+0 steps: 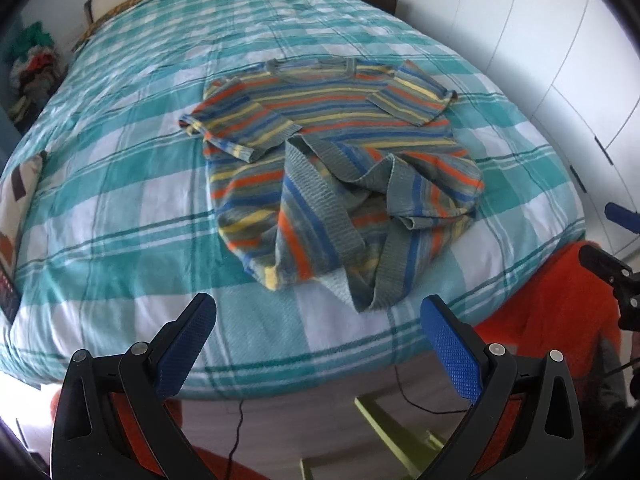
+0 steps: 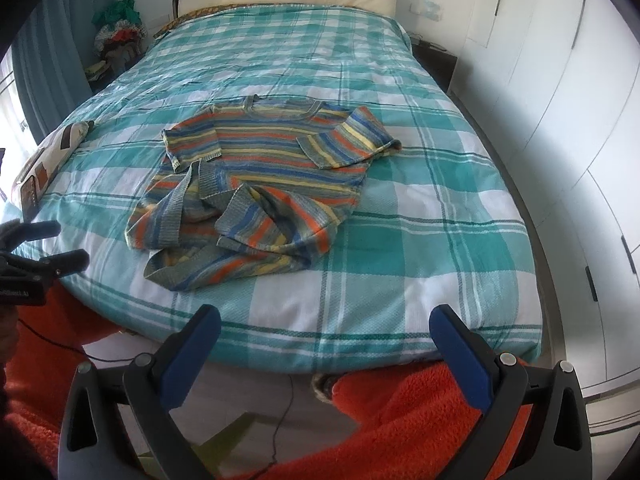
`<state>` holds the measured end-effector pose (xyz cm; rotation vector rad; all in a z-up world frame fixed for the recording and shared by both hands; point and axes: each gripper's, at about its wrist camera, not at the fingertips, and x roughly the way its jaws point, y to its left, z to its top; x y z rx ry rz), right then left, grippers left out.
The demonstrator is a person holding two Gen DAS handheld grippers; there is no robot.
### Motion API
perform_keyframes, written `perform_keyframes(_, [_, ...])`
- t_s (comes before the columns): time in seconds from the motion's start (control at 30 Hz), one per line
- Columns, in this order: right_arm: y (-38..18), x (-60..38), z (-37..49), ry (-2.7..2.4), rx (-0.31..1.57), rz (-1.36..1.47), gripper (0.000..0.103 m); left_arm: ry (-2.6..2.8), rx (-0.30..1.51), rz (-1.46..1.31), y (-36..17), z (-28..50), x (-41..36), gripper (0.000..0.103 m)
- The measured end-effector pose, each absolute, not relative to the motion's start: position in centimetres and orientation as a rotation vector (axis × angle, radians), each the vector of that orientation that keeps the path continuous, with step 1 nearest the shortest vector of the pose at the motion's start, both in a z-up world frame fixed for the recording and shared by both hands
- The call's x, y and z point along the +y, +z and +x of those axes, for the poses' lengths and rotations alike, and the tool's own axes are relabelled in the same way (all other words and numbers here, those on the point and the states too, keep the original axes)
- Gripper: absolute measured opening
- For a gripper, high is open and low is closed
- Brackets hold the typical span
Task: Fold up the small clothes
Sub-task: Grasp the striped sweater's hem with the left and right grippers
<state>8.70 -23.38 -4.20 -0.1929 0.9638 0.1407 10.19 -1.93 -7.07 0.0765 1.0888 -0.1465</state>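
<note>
A small striped knit sweater in grey, orange, blue and yellow lies on the teal checked bedspread. Both sleeves are folded over its chest and its hem is rumpled toward the near edge. My left gripper is open and empty, held over the bed's near edge just short of the hem. The sweater also shows in the right wrist view. My right gripper is open and empty, farther back and to the right of the sweater. The left gripper shows at that view's left edge.
White wardrobe doors run along the bed's right side. A patterned pillow lies at the left edge. A pile of clothes sits by the headboard. Orange fleece and a cable are below the bed's foot.
</note>
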Motion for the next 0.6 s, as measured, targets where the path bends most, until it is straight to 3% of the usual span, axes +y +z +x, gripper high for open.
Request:
perform_keyframes(0.2, [-7.0, -22.1, 11.6, 0.191, 1.005, -0.171, 0.103, -0.069, 1.110, 0.193, -12.3, 16.4, -4.3, 0.101])
perform_keyframes(0.23, [-7.1, -22.0, 11.7, 0.190, 1.002, -0.172, 0.103, -0.051, 1.122, 0.210, -13.2, 17.1, -4.5, 0.095])
perform_keyframes(0.27, [-7.2, -21.9, 11.8, 0.189, 1.005, -0.170, 0.103, -0.040, 1.139, 0.222, -14.0, 17.6, -4.6, 0.086])
perform_keyframes(0.33, [-7.1, -22.0, 11.5, 0.192, 1.004, -0.164, 0.103, -0.018, 1.188, 0.212, -15.2, 18.0, -3.8, 0.021])
perform_keyframes(0.37, [-7.1, -22.2, 11.4, 0.189, 1.003, -0.166, 0.103, -0.018, 1.210, 0.154, -15.2, 17.7, -2.7, 0.010])
perform_keyframes(0.6, [-8.2, -21.0, 13.6, 0.224, 0.997, -0.152, 0.103, -0.010, 1.128, -0.171, -11.2, 12.9, 5.4, 0.008])
